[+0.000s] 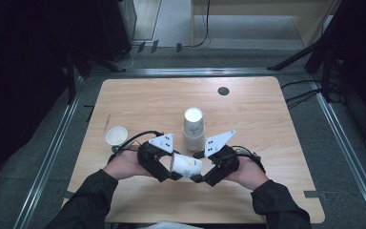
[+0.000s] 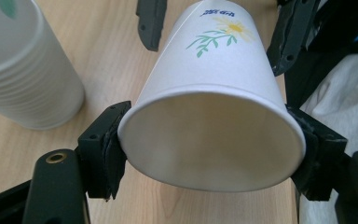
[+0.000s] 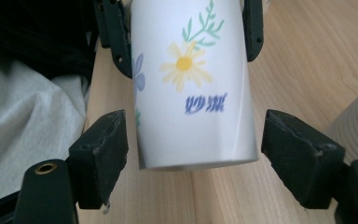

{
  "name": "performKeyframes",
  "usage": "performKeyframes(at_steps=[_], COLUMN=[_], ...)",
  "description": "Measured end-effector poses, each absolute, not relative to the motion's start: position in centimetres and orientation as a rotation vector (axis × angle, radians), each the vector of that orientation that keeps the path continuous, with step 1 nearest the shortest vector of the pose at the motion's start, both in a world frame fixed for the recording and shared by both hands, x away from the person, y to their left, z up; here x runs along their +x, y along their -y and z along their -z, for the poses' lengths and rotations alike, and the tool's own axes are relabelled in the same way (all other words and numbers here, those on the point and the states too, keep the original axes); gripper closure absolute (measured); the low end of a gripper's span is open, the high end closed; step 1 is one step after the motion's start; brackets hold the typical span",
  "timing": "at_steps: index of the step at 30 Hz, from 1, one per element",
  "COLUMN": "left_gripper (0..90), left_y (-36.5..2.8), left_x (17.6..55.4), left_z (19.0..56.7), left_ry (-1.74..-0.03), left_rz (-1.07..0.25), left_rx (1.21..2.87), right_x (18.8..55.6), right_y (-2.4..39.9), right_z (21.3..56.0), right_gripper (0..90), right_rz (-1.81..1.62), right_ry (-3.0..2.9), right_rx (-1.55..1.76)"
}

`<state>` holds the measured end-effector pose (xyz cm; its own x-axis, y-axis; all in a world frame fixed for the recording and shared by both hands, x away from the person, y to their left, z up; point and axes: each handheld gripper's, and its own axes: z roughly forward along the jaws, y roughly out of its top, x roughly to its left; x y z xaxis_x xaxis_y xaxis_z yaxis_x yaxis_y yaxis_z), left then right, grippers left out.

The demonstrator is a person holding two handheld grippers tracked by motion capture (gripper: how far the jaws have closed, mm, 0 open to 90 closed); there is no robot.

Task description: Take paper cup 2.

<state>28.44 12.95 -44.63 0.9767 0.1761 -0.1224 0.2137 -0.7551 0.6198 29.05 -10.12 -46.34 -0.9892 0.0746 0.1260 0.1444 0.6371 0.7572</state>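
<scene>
Jaws of the left gripper [image 1: 174, 168] are pressing on both sides of the flowered paper cup [image 1: 187, 165] at its open rim, holding it on its side just in front of the stack of cups [image 1: 193, 129], on the person's side of it. In the left gripper view, its pads [image 2: 108, 151] are sitting tight against the rim and the cup's mouth is facing the camera. The right gripper [image 1: 201, 175] is standing at the cup's closed base with its jaws spread wider than the base; in the right gripper view there is a visible gap on each side between the pads [image 3: 103, 154] and the cup wall, so it is gripping nothing. A single small cup [image 1: 116, 135] is standing well to the left of the stack on the wooden table [image 1: 248, 114].
</scene>
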Motion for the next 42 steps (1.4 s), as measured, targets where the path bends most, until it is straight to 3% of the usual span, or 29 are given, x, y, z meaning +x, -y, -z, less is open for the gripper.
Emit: performKeyframes(at_steps=[10,18,24,30,42], left_gripper=[24.4,24.2,22.0,12.9,12.5], left_y=[-11.7,-11.4,-11.6,-12.0,-13.6], left_x=[27.9,27.9,28.0,28.4,29.1], left_z=[45.5,45.7,45.7,45.4,43.8], left_ry=[-0.240,-0.244,-0.256,-0.297,-0.355], left_rz=[0.045,0.052,0.060,0.047,0.061], left_rx=[2.558,2.572,2.555,2.506,2.307], right_x=[28.6,28.5,28.4,28.7,29.6], right_y=[8.7,8.0,8.0,8.6,10.5], right_z=[47.8,48.3,48.1,47.5,46.0], right_gripper=[25.6,33.8,34.2,33.8,33.7], right_rz=[1.145,1.093,1.094,1.153,1.352], right_ry=[2.843,2.864,2.863,2.860,2.765], right_rx=[-0.107,-0.084,-0.102,-0.130,-0.234])
